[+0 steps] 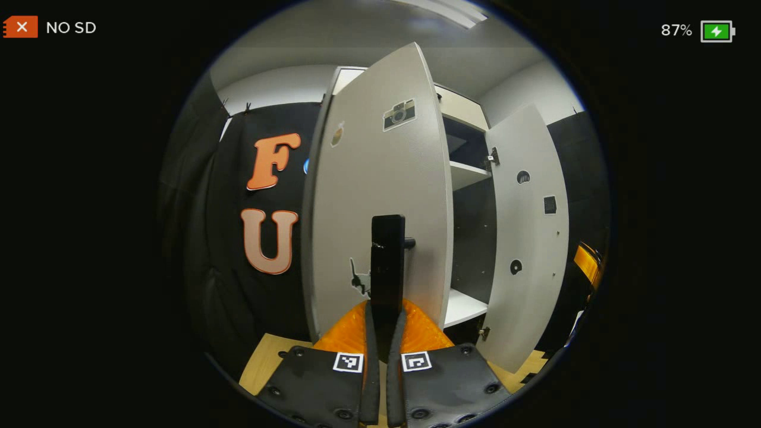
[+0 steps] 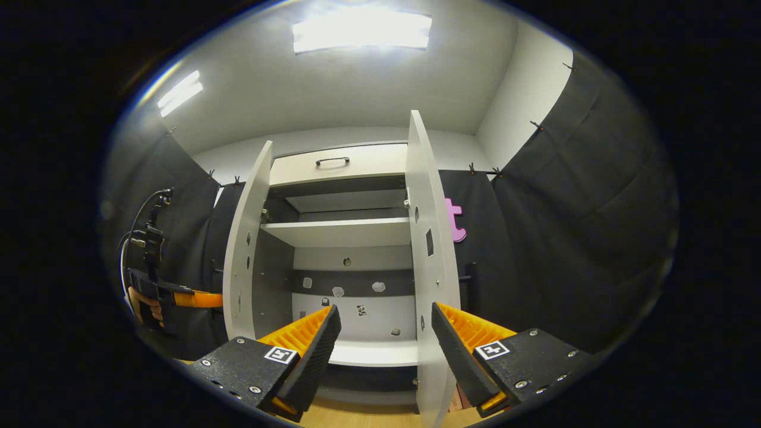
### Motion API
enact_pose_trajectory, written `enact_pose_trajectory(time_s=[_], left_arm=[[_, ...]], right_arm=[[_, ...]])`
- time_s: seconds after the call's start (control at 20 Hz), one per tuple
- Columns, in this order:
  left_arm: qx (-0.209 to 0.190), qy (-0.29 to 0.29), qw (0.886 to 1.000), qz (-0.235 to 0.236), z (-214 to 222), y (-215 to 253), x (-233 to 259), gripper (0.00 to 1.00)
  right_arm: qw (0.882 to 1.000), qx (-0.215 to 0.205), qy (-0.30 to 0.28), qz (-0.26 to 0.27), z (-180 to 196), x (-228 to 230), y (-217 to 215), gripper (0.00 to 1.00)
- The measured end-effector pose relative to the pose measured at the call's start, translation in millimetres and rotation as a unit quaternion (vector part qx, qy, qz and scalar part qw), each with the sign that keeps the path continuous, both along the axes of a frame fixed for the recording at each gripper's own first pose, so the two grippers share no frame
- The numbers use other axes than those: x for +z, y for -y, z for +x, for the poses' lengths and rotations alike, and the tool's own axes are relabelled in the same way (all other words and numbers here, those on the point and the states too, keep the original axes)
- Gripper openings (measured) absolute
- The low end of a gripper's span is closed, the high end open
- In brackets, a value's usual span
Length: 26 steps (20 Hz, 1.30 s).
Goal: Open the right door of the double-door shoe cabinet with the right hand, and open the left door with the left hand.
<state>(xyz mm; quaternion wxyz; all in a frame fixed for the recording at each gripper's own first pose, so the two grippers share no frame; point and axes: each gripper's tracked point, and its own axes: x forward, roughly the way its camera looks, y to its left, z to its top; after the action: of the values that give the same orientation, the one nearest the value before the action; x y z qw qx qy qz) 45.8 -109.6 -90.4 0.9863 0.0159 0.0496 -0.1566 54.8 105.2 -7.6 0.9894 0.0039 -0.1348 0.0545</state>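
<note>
Both doors of the shoe cabinet stood swung open at the frame's centre in the right gripper view. In the left gripper view, the left gripper had its jaws closed on the dark handle of the left door, mid-frame. The right gripper, low in its own view, had its jaws wide apart, gripping nothing, straddling the edge of the right door.

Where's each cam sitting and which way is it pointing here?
Left gripper view: rides the left claw, facing the left door's outer face; its fingers pinch the door handle.
Right gripper view: rides the open right claw, facing into the cabinet shelves; the right door is edge-on.
Shared: both doors, shelves.
</note>
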Motion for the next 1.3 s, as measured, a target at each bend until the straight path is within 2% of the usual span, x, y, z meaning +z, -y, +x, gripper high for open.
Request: enact_pose_trajectory(time_s=[0.15, 0.5, 0.7, 0.85, 1.0, 1.15, 1.2, 1.3], left_arm=[[0.016, 0.008, 1.000, 0.002, -5, -22, 4, 0.07], [0.080, 0.024, 0.996, 0.029, -10, -83, 13, 0.06], [0.140, 0.038, 0.988, 0.048, -14, -127, 18, 0.04], [0.128, 0.039, 0.991, 0.018, -36, -130, 24, 0.03], [0.123, 0.045, 0.991, 0.010, -59, -134, 31, 0.04], [0.126, 0.061, 0.990, 0.003, -82, -130, 43, 0.21], [0.129, 0.064, 0.990, -0.001, -87, -131, 46, 0.21], [0.140, 0.056, 0.988, 0.000, -96, -130, 45, 0.32]], right_arm=[[1.000, 0.006, -0.004, -0.005, 2, -2, -8, 0.93], [1.000, 0.019, -0.011, -0.008, 7, -5, -24, 0.93], [0.999, 0.021, -0.021, -0.011, 9, -11, -27, 0.93], [0.999, 0.018, -0.032, -0.012, 13, -15, -23, 0.93], [0.999, 0.012, -0.047, -0.015, 17, -21, -27, 0.93], [0.998, 0.014, -0.060, -0.023, 18, -27, -30, 0.93], [0.997, 0.016, -0.066, -0.025, 17, -30, -32, 0.93], [0.996, 0.019, -0.077, -0.031, 16, -34, -31, 0.93]])
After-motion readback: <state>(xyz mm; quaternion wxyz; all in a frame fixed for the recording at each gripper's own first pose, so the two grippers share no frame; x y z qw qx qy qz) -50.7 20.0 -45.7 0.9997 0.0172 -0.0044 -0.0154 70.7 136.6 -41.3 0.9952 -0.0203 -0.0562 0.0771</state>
